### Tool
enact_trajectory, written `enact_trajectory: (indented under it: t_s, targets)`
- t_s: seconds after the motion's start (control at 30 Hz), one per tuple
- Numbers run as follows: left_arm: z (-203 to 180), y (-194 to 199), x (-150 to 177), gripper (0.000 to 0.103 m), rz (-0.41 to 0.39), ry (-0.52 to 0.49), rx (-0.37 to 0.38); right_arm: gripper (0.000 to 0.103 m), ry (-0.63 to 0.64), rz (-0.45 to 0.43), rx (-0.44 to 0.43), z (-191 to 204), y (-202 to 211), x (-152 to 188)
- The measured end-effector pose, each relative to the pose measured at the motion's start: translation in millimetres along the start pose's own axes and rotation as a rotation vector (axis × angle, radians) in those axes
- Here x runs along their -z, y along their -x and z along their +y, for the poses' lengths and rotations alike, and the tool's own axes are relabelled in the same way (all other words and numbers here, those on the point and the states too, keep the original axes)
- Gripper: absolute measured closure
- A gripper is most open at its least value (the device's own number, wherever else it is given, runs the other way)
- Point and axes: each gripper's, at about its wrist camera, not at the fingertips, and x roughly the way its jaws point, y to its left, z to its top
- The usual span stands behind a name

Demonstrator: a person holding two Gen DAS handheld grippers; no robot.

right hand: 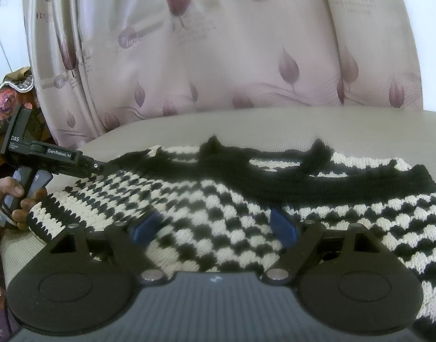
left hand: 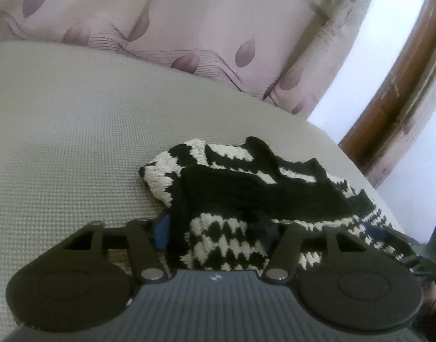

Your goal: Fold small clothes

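Nearest in the right wrist view, the right claw (right hand: 215,225) stands wide, its blue pads on either side of a stretch of the black-and-white knitted garment (right hand: 206,208); the knit lies between them, but the pads do not seem to press on it. In the left wrist view, the left claw (left hand: 218,229) is narrower, with a bunched corner of the same garment (left hand: 226,239) rising between its fingers. One blue pad shows at the left edge of the cloth; the other is hidden behind the knit, so I cannot tell whether it is clamped.

Beyond the claws, the garment lies on the grey tabletop (left hand: 75,131), spread wide across it. Its black ribbed band (right hand: 303,182) runs across the far side, rumpled, with loose tufts sticking up. The left end looks lifted and turned in where the left claw works, held by a hand (right hand: 15,199) at the edge of the right wrist view.

Judging from this, folding has barely begun: at most one side is being brought over, and the rest stays unfolded. Behind hangs a pink curtain (right hand: 218,57).
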Motion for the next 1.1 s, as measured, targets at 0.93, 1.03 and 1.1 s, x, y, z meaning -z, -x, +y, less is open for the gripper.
enact_trajectory:
  t_s: [0.93,1.03,1.1]
  targets:
    - [-18,0,12,0.051,-0.039,-0.086,-0.147,0.032,-0.278,0.088,0.15,-128,52,-35]
    - [-19,-1,12,0.051,-0.039,-0.093,-0.147,0.032,-0.191,0.036,0.141,-124,53,-66]
    - [-19,0,13,0.05,-0.04,-0.094,-0.145,0.032,-0.096,0.062,0.184,-126,37,-79]
